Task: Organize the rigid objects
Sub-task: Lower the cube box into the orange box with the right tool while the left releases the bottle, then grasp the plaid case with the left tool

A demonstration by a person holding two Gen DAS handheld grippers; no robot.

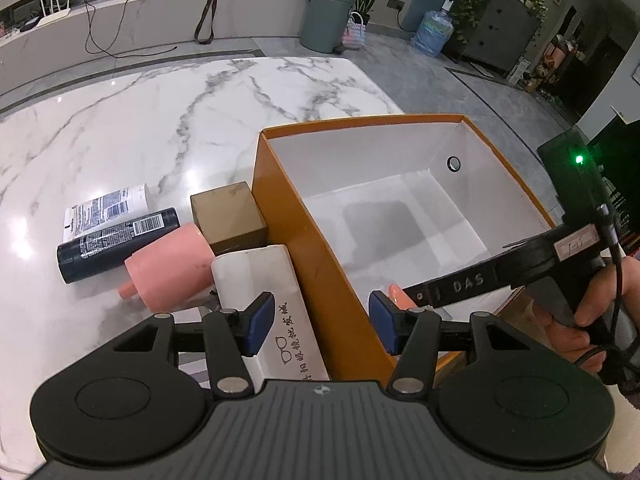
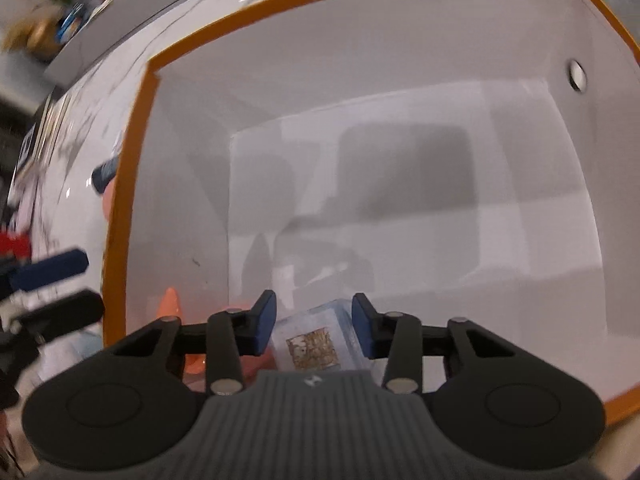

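The orange box (image 1: 320, 248) with white inside stands on the marble table (image 1: 160, 120). My left gripper (image 1: 320, 322) is open and straddles its near wall: one pad over a white glasses case (image 1: 256, 276), the other inside the box. To the left lie a pink bottle (image 1: 168, 272), a dark bottle (image 1: 116, 244), a white tube (image 1: 108, 208) and a brown box (image 1: 228, 216). My right gripper (image 2: 314, 326) reaches down into the orange box (image 2: 132, 160), its pads against a small clear plastic box (image 2: 316, 340). An orange-pink object (image 2: 170, 300) lies in the near corner.
A person's hand (image 1: 580, 320) holds the right gripper at the box's right side. Beyond the table stand a grey bin (image 1: 326, 16), a water jug (image 1: 432, 32), plants and a dark cabinet (image 1: 496, 28). A low white counter (image 1: 120, 20) runs along the back.
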